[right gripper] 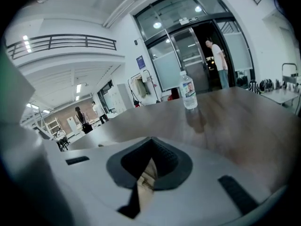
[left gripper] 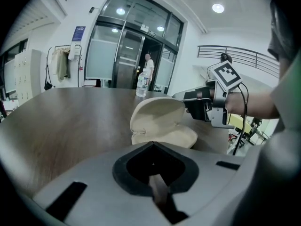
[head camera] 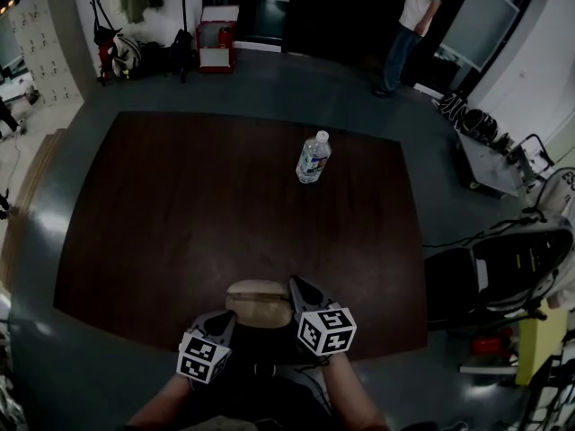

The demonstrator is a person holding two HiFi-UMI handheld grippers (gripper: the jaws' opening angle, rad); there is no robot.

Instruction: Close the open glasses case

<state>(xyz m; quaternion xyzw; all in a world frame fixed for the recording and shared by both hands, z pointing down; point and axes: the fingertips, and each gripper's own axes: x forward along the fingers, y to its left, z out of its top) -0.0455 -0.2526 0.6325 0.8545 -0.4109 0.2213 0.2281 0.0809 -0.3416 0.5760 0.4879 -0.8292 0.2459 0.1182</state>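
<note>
The beige glasses case (head camera: 259, 302) lies at the table's near edge between both grippers. In the left gripper view the case (left gripper: 162, 121) is a clamshell, its lid raised and partly open over the base. The right gripper (left gripper: 194, 105) rests its black jaw tips against the lid's right edge. My right gripper (head camera: 298, 287) has its jaws together, and a strip of the beige case (right gripper: 147, 175) shows through their gap. The left gripper (head camera: 223, 320) sits just left of the case, jaws together and empty, short of the case by a small gap.
A clear water bottle (head camera: 313, 157) stands upright on the far half of the dark wooden table (head camera: 180, 214). A person (head camera: 411, 25) stands by the doorway beyond it. Bags, carts and cables lie on the floor to the right (head camera: 503, 268).
</note>
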